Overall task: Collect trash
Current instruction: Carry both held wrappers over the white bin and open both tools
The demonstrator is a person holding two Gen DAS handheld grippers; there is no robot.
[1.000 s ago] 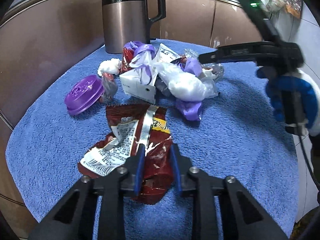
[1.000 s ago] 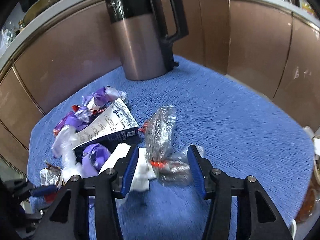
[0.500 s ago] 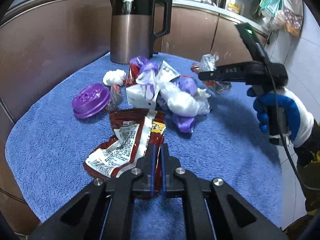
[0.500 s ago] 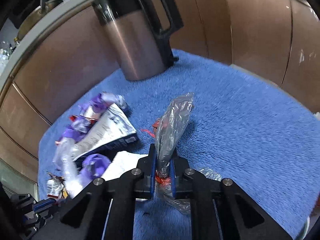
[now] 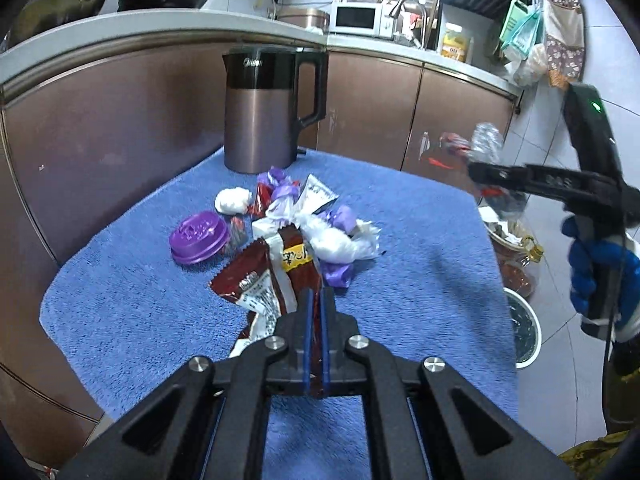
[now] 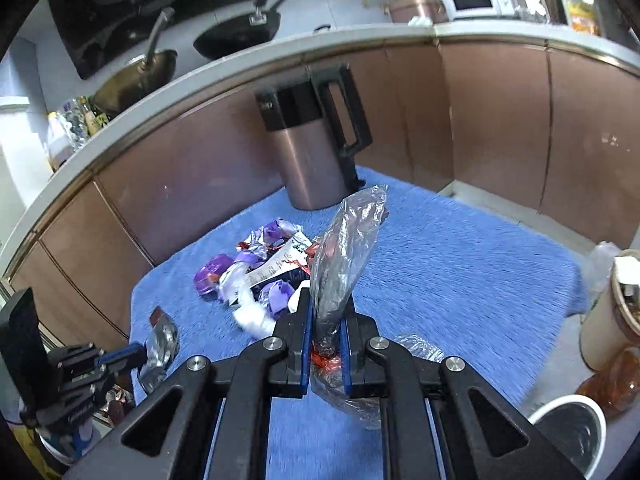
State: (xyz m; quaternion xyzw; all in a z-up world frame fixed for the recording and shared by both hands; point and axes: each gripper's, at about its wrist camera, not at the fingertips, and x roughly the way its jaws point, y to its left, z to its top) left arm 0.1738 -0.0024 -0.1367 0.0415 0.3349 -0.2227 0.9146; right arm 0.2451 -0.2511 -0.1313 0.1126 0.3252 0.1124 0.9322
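Note:
My left gripper (image 5: 315, 300) is shut on a dark red snack wrapper (image 5: 264, 280), which hangs lifted above the blue towel (image 5: 420, 280). My right gripper (image 6: 326, 312) is shut on a crumpled clear plastic wrapper (image 6: 348, 248) with red bits, also raised off the towel. The left wrist view catches the right gripper (image 5: 476, 174) at the far right with that clear wrapper (image 5: 484, 142). A pile of trash (image 5: 316, 216) stays on the towel: purple wrappers, white tissue, a white carton and a purple lid (image 5: 199, 237).
A brown and black kettle (image 5: 264, 120) stands at the towel's far edge before brown cabinet doors. A white bin (image 6: 568, 436) sits low on the right past the towel's edge, beside a cup (image 6: 612, 312) and jars. A blue-gloved hand (image 5: 592, 272) holds the right gripper.
Both grippers closed on their wrappers and rose. The red wrapper left the towel with the left gripper; the right gripper carried the clear wrapper up and rightward toward the towel's edge.

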